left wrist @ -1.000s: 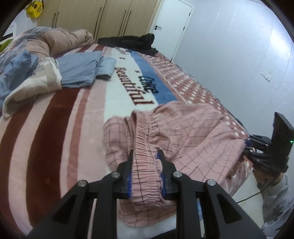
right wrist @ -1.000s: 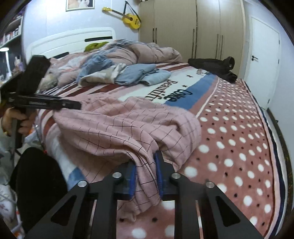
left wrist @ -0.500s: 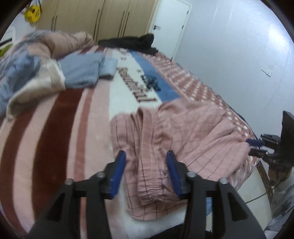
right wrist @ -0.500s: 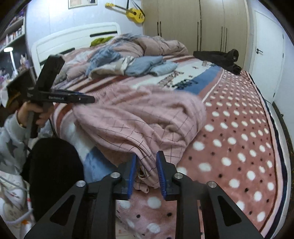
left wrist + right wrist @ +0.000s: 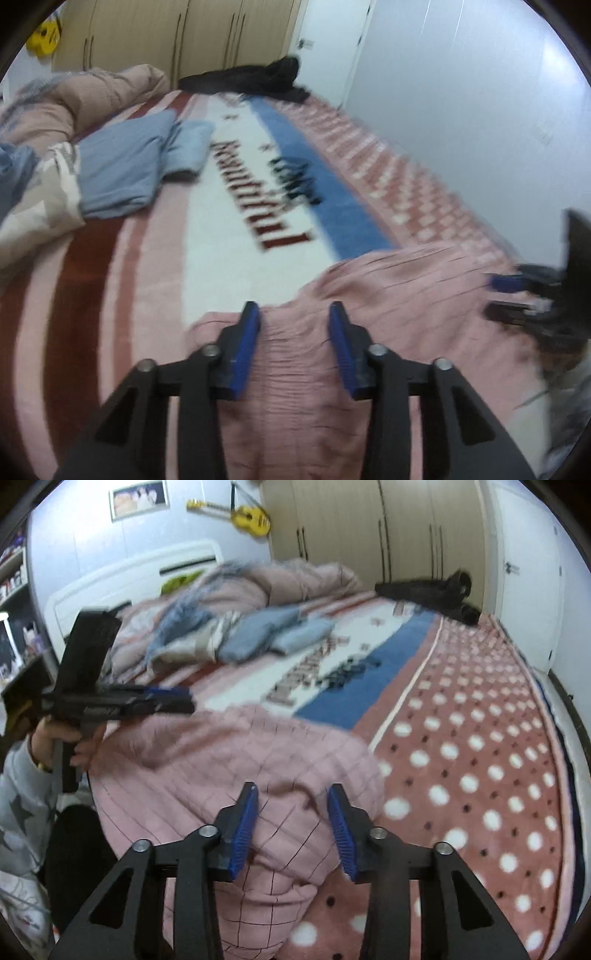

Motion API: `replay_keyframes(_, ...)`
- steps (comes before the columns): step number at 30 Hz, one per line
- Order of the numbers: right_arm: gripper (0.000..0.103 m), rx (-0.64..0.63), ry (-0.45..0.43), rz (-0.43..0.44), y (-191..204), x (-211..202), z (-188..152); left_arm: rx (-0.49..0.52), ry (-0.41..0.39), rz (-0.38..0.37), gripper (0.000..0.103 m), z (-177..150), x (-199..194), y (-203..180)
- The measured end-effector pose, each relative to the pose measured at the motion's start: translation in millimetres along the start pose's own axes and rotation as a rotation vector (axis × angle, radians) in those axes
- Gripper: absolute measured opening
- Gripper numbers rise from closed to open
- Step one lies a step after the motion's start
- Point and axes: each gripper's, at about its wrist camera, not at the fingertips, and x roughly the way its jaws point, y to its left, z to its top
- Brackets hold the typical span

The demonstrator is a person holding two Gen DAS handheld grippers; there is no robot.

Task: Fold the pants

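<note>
On the bed's near edge: your pink checked pants (image 5: pixel 207 771) lie bunched on the blanket (image 5: pixel 480 760).
Left gripper (image 5: pixel 294 345): jaws apart, just been closing, pants under the gap, nothing pinched.
Right gripper (image 5: pixel 291 825): jaws apart, just been opening, fabric between, loose.

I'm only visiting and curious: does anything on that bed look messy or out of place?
Yes. The pink checked pants lie bunched at the near edge of the bed instead of flat. Farther back, a rumpled quilt is heaped near the headboard, and a dark garment lies across the far edge.
</note>
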Motion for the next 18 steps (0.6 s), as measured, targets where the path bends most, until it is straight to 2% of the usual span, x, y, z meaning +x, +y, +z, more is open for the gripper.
replay_keyframes(1, 0.033, -0.013, 0.015, -0.005, 2, 3, -5, 0.012, 0.017, 0.041, 0.031, -4, 6, 3)
replay_keyframes(2, 0.033, -0.027, 0.027, -0.007, 6, 4, -12, 0.01, 0.026, 0.05, 0.033, -6, 9, 6)
replay_keyframes(6, 0.033, -0.012, 0.054, 0.01, 12, 0, -38, -0.045, 0.025, 0.013, 0.034, -17, 13, 21)
replay_keyframes(12, 0.033, 0.002, 0.074, -0.027, 19, -13, -57, -0.034, 0.0, 0.05, 0.038, -22, 6, 18)
replay_keyframes(16, 0.032, 0.024, 0.097, -0.017, 19, -17, -65, -0.056, -0.003, 0.054, 0.039, -21, -3, 17)
replay_keyframes(18, 0.034, 0.021, 0.085, -0.036, 22, -21, -63, -0.03, -0.016, 0.047, 0.041, -21, -15, 12)
